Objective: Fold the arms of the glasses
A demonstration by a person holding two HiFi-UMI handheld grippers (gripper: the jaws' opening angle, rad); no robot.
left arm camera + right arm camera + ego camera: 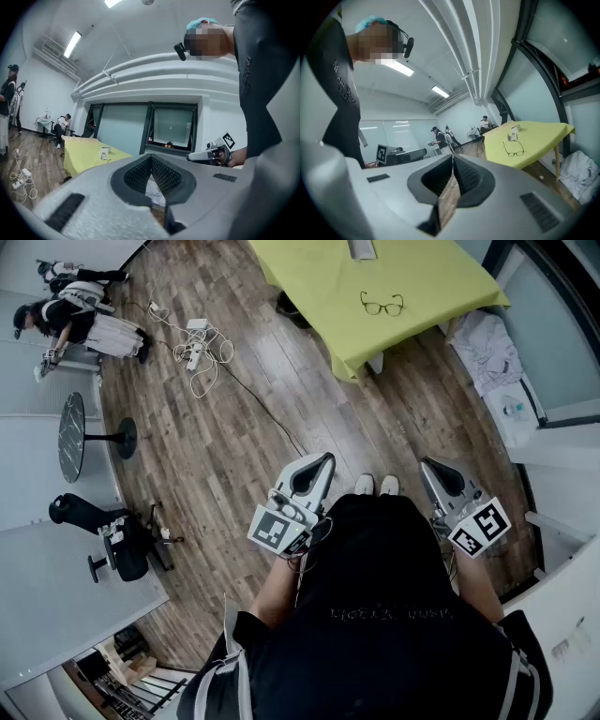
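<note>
Glasses (382, 304) on the table (309, 277) — well beyond left gripper's (327, 458), right gripper's (425, 464) jaws.

Wood-plank floor (281, 418) fills the centre of the head view; a yellow-green-clothed table (309, 296) at top; a round black side table (71, 437) and office chair (127, 554) at left; tangled cables (199, 352) upper left; perhaps crumpled white fabric (487, 348) upper right; strip lights (72, 43) above dark-framed windows (173, 126).
</note>
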